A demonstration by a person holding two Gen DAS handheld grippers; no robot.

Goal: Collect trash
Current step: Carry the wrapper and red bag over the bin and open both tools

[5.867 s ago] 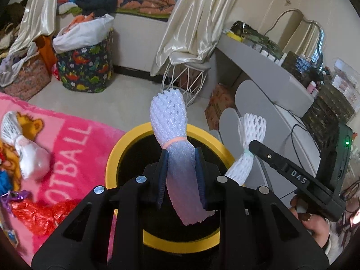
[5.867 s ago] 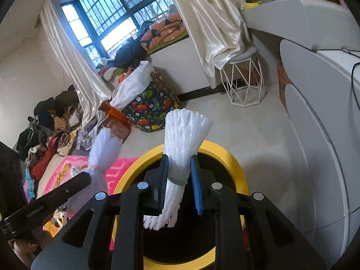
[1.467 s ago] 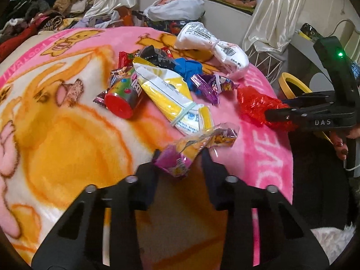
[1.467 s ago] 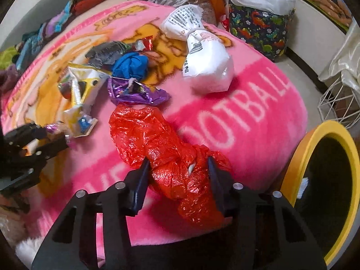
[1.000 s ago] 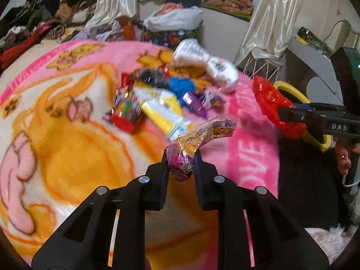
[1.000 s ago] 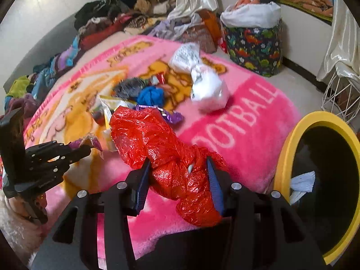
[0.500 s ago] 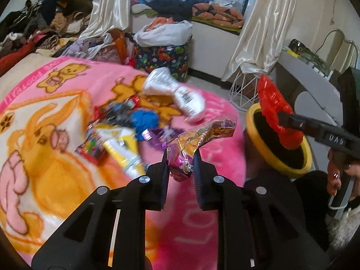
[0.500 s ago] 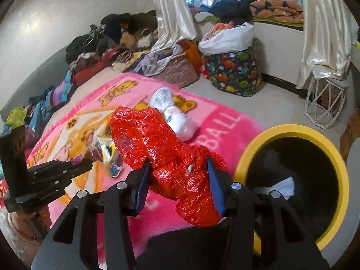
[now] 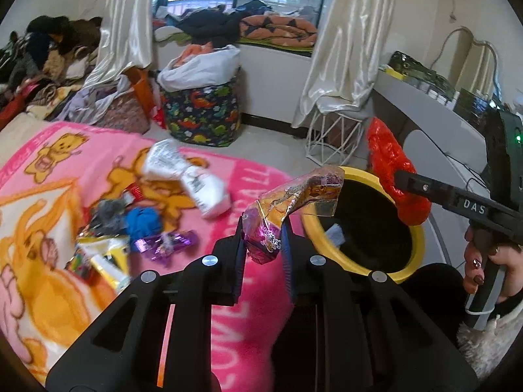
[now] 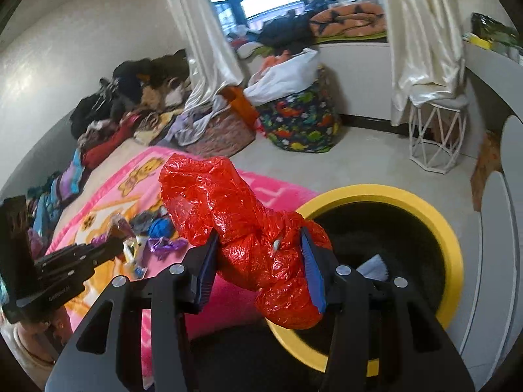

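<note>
Beside the pink blanket, the yellow-rimmed bin is waiting while both tools are carrying trash toward it. The left tool is pinching a crinkly candy wrapper by its lower end; it looks nearly weightless, floppy and slick, so a bunched grip suits it. The right tool is squeezing a red plastic bag at its crumpled middle, soft and springy. Both tools are angling downward, just short of the bin's mouth.
</note>
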